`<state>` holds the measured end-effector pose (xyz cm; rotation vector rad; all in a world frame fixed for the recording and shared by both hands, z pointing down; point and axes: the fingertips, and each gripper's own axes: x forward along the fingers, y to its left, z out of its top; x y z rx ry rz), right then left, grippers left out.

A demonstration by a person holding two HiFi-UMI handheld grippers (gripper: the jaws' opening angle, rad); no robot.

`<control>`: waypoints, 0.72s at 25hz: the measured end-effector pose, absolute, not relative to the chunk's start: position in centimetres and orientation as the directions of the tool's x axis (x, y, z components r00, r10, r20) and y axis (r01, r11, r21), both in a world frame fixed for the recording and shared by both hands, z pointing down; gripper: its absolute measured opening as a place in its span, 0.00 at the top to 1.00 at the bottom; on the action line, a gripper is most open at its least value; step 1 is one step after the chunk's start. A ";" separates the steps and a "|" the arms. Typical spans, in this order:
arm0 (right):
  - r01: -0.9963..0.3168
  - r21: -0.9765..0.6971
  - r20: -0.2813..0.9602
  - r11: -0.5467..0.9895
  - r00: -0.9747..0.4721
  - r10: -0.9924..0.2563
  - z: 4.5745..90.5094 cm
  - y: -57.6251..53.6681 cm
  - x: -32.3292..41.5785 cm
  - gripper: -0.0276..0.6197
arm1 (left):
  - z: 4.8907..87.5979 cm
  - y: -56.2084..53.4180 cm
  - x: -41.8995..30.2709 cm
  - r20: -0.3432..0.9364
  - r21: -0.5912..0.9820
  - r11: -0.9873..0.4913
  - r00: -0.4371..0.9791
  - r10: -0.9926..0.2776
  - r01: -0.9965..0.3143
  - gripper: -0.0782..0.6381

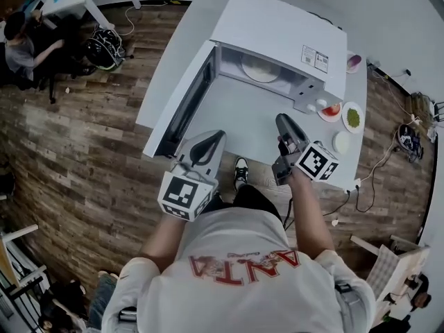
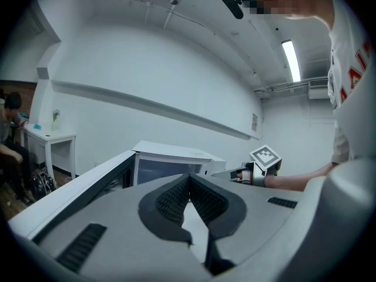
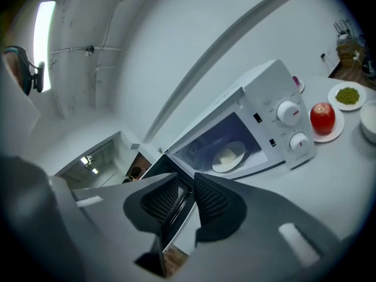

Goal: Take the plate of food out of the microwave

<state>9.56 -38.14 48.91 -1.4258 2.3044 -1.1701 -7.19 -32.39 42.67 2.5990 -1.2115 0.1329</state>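
Observation:
A white microwave (image 1: 281, 30) stands on the white table (image 1: 250, 116) with its door (image 1: 184, 106) swung open to the left. Inside it lies a white plate of pale food (image 1: 260, 68), which also shows in the right gripper view, plate (image 3: 228, 155). My left gripper (image 1: 211, 136) hovers over the table's near edge beside the door, its tips (image 2: 189, 178) shut together on nothing. My right gripper (image 1: 283, 118) is in front of the cavity, well short of the plate. Its jaws (image 3: 187, 178) stand a little apart with nothing between them.
Right of the microwave are a red apple on a small plate (image 1: 331, 109), a dish of green food (image 1: 353, 117) and a white bowl (image 1: 342, 142). Another small dish (image 1: 354, 62) sits further back. A person (image 1: 21, 44) sits far left by a bag (image 1: 104, 47).

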 end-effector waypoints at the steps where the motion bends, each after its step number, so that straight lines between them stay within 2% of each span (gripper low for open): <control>1: -0.662 -0.721 0.244 0.202 -0.516 -0.821 49.9 -39.1 9.7 0.86 | 42.8 -32.8 -7.1 0.201 0.205 -0.605 0.638 -0.743 -0.769 0.88; 10: -0.442 -0.897 0.266 -0.035 -0.473 -0.840 58.2 -47.8 9.1 0.83 | 43.7 -36.0 -6.2 0.270 0.173 -0.537 0.564 -0.780 -0.826 0.88; 18: -0.252 -0.940 0.314 -0.230 -0.375 -0.872 63.5 -51.8 9.6 0.84 | 44.6 -37.6 -6.3 0.298 0.217 -0.488 0.533 -0.792 -0.846 0.88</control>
